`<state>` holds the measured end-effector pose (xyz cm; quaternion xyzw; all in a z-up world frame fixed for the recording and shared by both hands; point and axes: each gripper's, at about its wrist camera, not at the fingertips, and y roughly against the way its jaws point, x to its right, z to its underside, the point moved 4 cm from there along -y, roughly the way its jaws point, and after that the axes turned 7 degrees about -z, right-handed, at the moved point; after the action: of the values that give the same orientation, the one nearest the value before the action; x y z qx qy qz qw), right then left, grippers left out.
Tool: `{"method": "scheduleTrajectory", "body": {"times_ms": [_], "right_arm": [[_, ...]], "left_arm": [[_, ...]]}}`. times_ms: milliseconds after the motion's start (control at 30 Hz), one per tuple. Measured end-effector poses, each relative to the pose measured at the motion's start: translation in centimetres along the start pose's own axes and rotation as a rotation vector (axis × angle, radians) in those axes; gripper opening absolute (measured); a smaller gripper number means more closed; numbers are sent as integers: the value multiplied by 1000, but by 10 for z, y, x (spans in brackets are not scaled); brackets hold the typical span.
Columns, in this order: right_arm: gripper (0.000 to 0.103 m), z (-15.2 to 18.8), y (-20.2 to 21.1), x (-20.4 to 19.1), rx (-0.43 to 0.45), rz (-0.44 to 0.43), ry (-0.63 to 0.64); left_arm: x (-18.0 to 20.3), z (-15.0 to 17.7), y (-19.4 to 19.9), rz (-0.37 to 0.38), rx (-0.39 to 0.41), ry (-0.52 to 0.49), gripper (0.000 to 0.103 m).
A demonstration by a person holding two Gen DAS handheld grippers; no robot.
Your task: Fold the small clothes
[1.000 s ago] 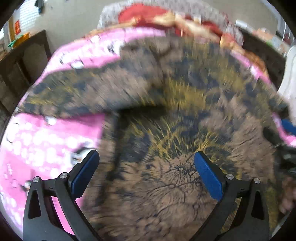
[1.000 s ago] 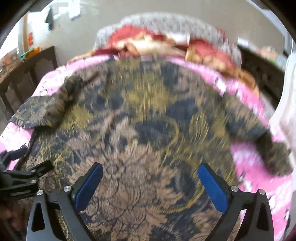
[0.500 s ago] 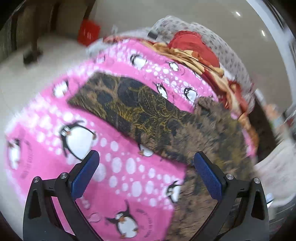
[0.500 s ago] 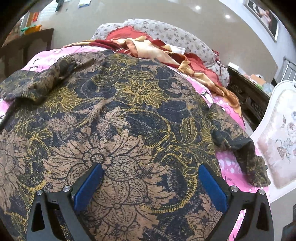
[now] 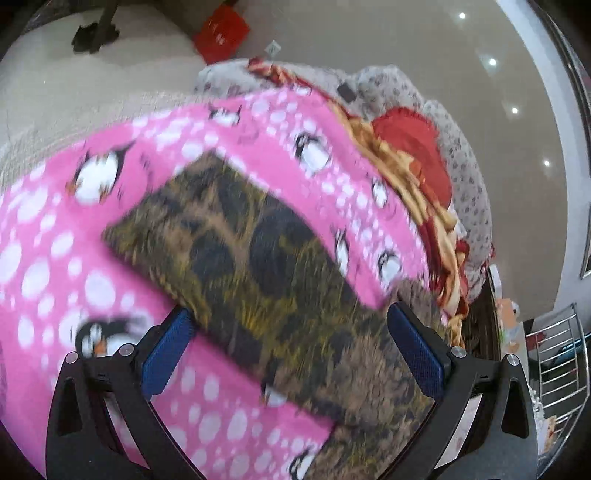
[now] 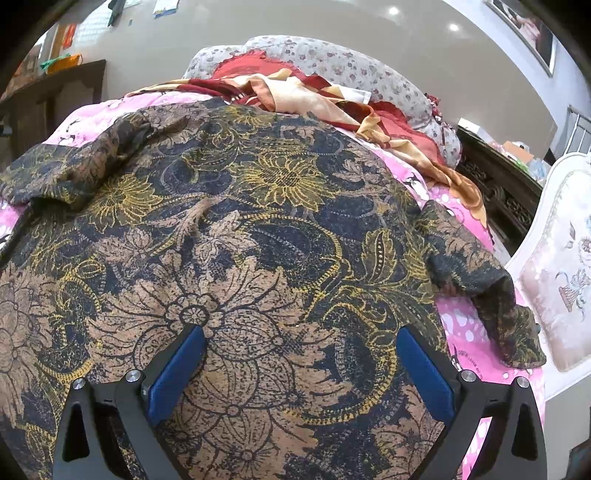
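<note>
A batik shirt [image 6: 258, 236] in brown, navy and gold lies spread flat on a pink penguin blanket [image 5: 55, 266]. In the right wrist view its left sleeve [image 6: 74, 173] lies partly bunched and its right sleeve [image 6: 491, 295] hangs toward the bed edge. My right gripper [image 6: 301, 365] is open and empty, just above the shirt's lower body. In the left wrist view the left sleeve [image 5: 236, 243] lies flat on the blanket, blurred. My left gripper [image 5: 291, 350] is open and empty, above the sleeve where it joins the body.
A pile of red and tan cloth [image 6: 306, 96] and a flowered grey pillow [image 6: 351, 70] lie at the bed's head. A white upholstered chair [image 6: 561, 280] stands at the right. Dark wooden furniture [image 6: 498, 188] stands beyond the bed. A red box [image 5: 221, 33] lies on the floor.
My left gripper swung left off the shirt body over the left sleeve and moved closer to it. The sleeve now lies flatter. My right gripper stayed over the lower body, nearly still.
</note>
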<state>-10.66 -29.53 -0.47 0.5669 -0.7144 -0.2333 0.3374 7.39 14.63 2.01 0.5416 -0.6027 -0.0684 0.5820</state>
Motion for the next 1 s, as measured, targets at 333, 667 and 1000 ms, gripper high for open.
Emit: {"method": "scheduleTrajectory", "body": {"times_ms": [333,667,1000], "right_arm": [[103,1,-3,0,-11,-7,-2],[103,-2,25,16,121,-29,-77],[103,18,34,61,84,-40,-237]], "left_arm": [[-28,-7,-9,-69,69,44,52],[12,0,26,-191,259,-192,5],[78,-49,141,-194,589,-283,3]]}}
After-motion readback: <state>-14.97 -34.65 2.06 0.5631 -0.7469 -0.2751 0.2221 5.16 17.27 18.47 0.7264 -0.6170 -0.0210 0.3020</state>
